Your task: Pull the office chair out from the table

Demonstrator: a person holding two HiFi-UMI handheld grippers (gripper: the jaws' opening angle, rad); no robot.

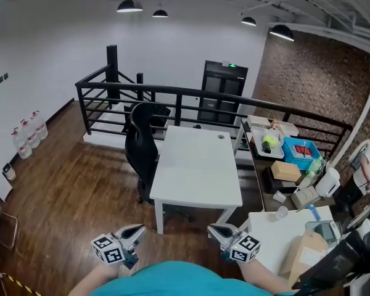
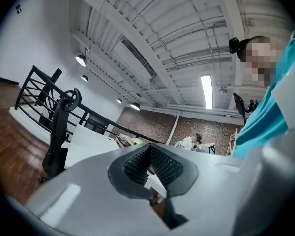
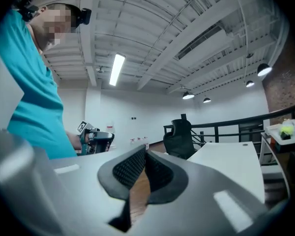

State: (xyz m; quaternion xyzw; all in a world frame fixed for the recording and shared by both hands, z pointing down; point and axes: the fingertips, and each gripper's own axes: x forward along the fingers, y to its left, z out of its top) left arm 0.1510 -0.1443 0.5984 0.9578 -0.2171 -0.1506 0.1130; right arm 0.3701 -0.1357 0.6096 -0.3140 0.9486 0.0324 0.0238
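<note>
The black office chair stands pushed in against the left side of the white table, its back toward the railing. Both grippers hang low near my body, well short of the table's near end. My left gripper is shut with nothing in it, and so is my right gripper. In the left gripper view the shut gripper points slightly upward, with the chair and table far off at the left. The right gripper view shows its own shut gripper, the chair and the table beyond.
A black railing runs behind the table. At the right are a cluttered side desk with a blue bin, a second white table carrying a paper bag, and a person. Spray bottles line the left wall. The floor is wooden.
</note>
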